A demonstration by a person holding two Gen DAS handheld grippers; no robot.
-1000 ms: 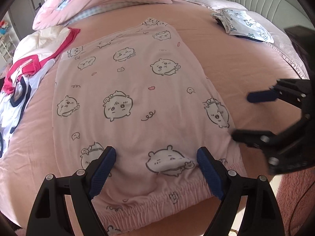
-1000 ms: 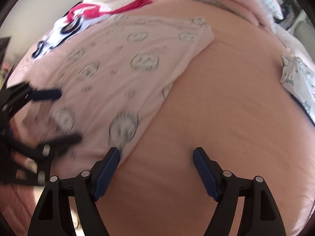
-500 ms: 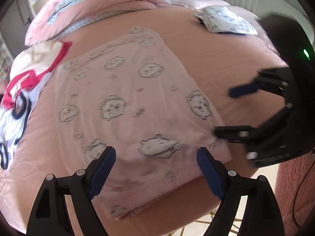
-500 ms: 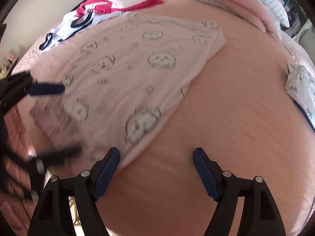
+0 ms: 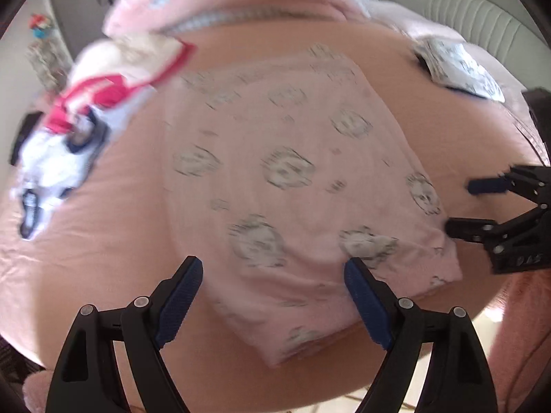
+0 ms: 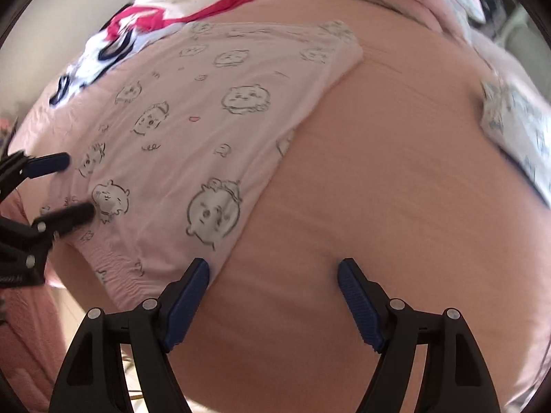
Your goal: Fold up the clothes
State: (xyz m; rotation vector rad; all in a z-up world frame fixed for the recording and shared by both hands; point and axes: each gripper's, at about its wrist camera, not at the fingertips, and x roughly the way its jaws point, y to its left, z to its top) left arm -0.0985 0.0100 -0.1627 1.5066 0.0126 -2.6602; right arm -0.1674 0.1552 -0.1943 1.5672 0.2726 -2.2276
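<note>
The left gripper (image 5: 272, 296) has drifted left along the pink garment (image 5: 292, 186); right gripper (image 6: 273, 296), too, gapes empty.

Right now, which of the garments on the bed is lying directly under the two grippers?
The pale pink garment printed with cartoon animal faces, spread flat. The red-and-white clothes and the blue-printed white item lie away at the edges.

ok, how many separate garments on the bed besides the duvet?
3. Pink printed shorts spread flat at centre; white and red garment pile at their far left, count within it unclear; white patterned folded piece far right. More may be hidden.
</note>
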